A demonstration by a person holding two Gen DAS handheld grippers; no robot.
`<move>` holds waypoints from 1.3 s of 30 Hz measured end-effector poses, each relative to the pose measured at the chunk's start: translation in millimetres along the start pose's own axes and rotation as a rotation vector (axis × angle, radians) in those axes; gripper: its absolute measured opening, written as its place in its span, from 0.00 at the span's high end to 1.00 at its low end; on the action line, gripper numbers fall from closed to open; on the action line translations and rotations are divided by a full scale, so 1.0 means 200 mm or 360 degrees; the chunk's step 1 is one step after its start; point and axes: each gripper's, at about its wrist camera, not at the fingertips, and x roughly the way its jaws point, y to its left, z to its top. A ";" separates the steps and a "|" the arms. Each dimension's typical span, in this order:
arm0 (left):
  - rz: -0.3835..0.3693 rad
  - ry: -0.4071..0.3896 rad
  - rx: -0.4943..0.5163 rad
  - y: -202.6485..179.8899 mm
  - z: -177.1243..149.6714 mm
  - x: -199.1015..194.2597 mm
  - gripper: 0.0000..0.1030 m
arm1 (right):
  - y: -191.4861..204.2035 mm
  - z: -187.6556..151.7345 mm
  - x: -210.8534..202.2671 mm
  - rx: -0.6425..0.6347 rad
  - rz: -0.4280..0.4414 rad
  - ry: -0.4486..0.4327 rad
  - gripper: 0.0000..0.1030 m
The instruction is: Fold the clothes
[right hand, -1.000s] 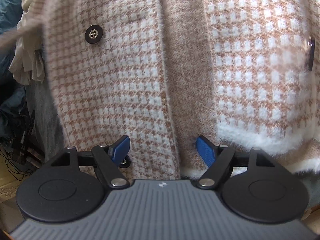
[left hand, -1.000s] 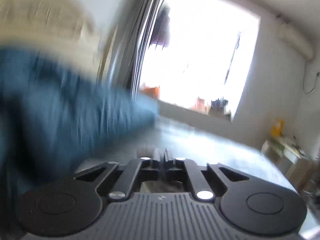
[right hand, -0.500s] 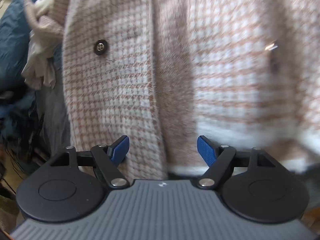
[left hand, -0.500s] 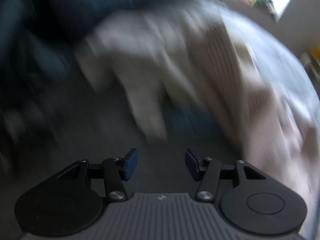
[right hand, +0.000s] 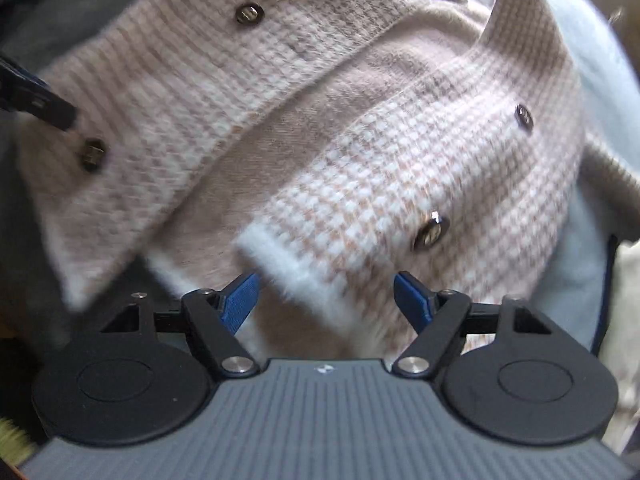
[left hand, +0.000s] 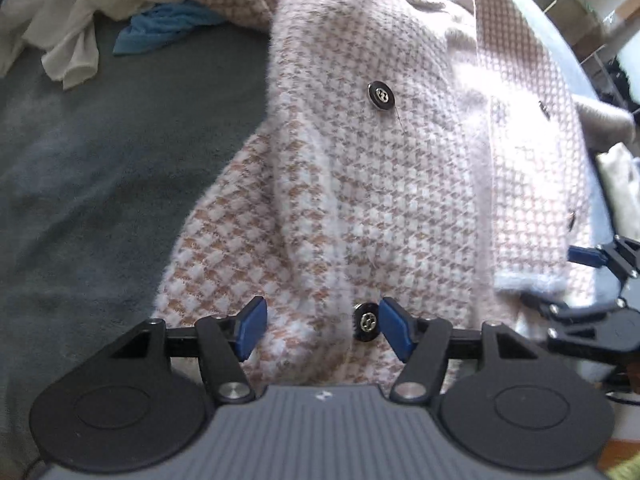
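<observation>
A fuzzy pink-and-white houndstooth cardigan (left hand: 380, 184) with black buttons lies spread on a grey blanket (left hand: 100, 160). My left gripper (left hand: 322, 316) points down over its near hem. Its jaws are opening, with a lower button (left hand: 365, 322) and the knit below the gap, and the pads press on nothing. In the right wrist view the cardigan (right hand: 320, 120) lies at a slant. My right gripper (right hand: 326, 286) stands open over the white-trimmed hem corner (right hand: 276, 258), gripping nothing. One of the right gripper's fingers (left hand: 582, 255) shows at the left wrist view's right edge.
A crumpled white garment (left hand: 60, 32) and a blue cloth (left hand: 168, 24) lie on the blanket beyond the cardigan's left side. A pale blue sheet (right hand: 592, 40) and a cream cloth (right hand: 628, 300) lie to the right. Boxes and clutter sit at the far right.
My left gripper swung down from facing the window to the cardigan's hem, and its jaws went from shut to open. The right gripper rolled, so the cardigan now lies slanted in its view.
</observation>
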 end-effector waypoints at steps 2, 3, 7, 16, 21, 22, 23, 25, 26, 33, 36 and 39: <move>0.0058 -0.0008 0.0014 -0.04 -0.04 0.01 0.39 | -0.01 0.00 0.11 0.0054 0.0003 0.0020 0.46; 0.0085 -0.0010 0.0019 -0.05 -0.04 0.02 0.39 | -0.05 0.00 0.10 0.0091 0.0003 -0.0003 0.59; 0.0159 -0.0012 -0.0041 -0.07 -0.07 0.03 0.52 | -0.27 -0.03 -0.05 0.0357 0.0019 -0.0133 0.91; 0.0065 -0.0030 -0.0257 -0.14 -0.07 0.03 0.94 | -1.18 -0.28 -0.50 0.0908 -0.0394 -0.0336 1.00; 0.0043 -0.0031 -0.0243 -0.21 -0.06 0.02 0.94 | -1.58 -0.52 -0.45 0.1202 -0.0584 -0.0169 1.00; 0.0054 -0.0025 -0.0240 -0.22 -0.05 0.02 0.93 | -1.58 -0.53 -0.45 0.1271 -0.0481 -0.0211 0.99; 0.0071 -0.0014 -0.0237 -0.22 -0.05 0.03 0.92 | -1.57 -0.54 -0.46 0.1321 -0.0372 -0.0253 0.97; 0.0109 0.0002 -0.0203 -0.21 -0.05 0.04 0.83 | -1.40 -0.48 -0.47 0.1222 -0.0078 -0.0339 0.96; 0.0150 -0.0002 -0.0182 -0.21 -0.06 0.03 0.73 | -1.31 -0.44 -0.46 0.1160 0.0080 -0.0372 0.95; 0.0340 -0.0225 0.0127 -0.39 -0.17 -0.13 0.57 | -0.71 -0.37 -0.28 0.0690 0.0393 -0.0148 0.54; 0.0169 -0.0251 0.0493 -0.61 -0.25 -0.10 0.45 | -0.73 -0.42 -0.19 0.0787 0.0300 -0.0047 0.47; 0.0032 -0.0182 0.0898 -0.89 -0.33 0.08 0.43 | -0.84 -0.47 -0.11 0.0961 0.0306 -0.0021 0.41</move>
